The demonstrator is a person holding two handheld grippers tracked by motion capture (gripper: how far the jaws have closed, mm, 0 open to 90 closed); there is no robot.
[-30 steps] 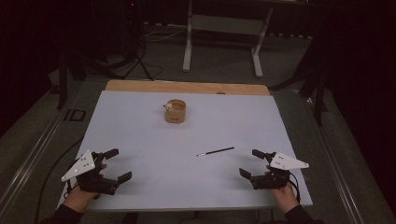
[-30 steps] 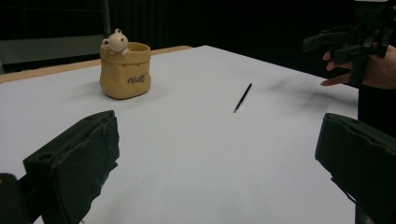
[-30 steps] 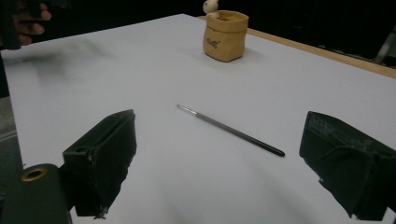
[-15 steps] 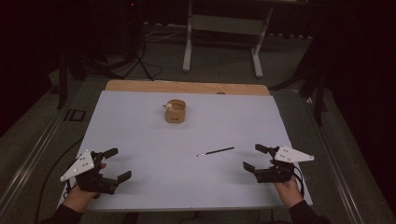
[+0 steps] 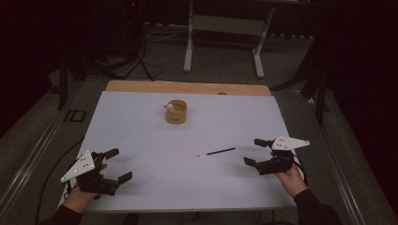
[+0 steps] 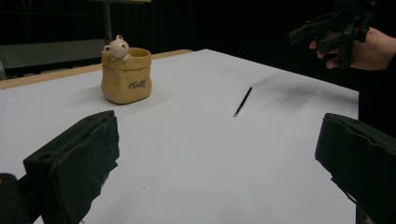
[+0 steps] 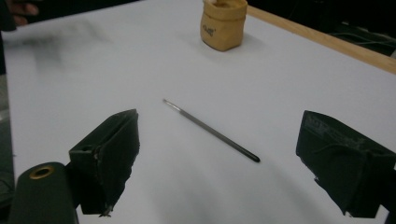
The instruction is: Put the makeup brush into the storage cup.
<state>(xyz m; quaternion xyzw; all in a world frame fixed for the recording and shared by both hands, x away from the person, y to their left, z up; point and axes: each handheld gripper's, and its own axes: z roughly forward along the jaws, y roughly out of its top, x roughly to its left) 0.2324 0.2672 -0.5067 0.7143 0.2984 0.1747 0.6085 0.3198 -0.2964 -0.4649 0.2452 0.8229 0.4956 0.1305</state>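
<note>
Table [image 5: 141,140] comes first: a broad white sheet over a wooden top, bare but for two things, so there is room to approach from any side. Toward the far middle stands a tan pot [image 5: 176,112] shaped like a little sack, with a small bear figure at its rim, upright and well apart from both hands. The right gripper [image 5: 257,152] hovers near the right edge with its jaws spread wide and nothing between them, aimed at the slim black pen [image 5: 217,152] that lies flat on the sheet just beside it, its pale tip pointing toward the table's middle. The left gripper [image 5: 118,164] sits at the near left corner, likewise gaping and empty, well apart from both pen and pot. The step in hand looks like picking up the pen, probably to drop it in the pot. In the right gripper view the pen [image 7: 211,130] runs slantwise between the jaws, so the hand would do well to turn until the pads cross the shaft squarely, come down low enough to graze the sheet, and close near the pen's middle; a thin round shaft will likely roll or tip out of an end grip.
</note>
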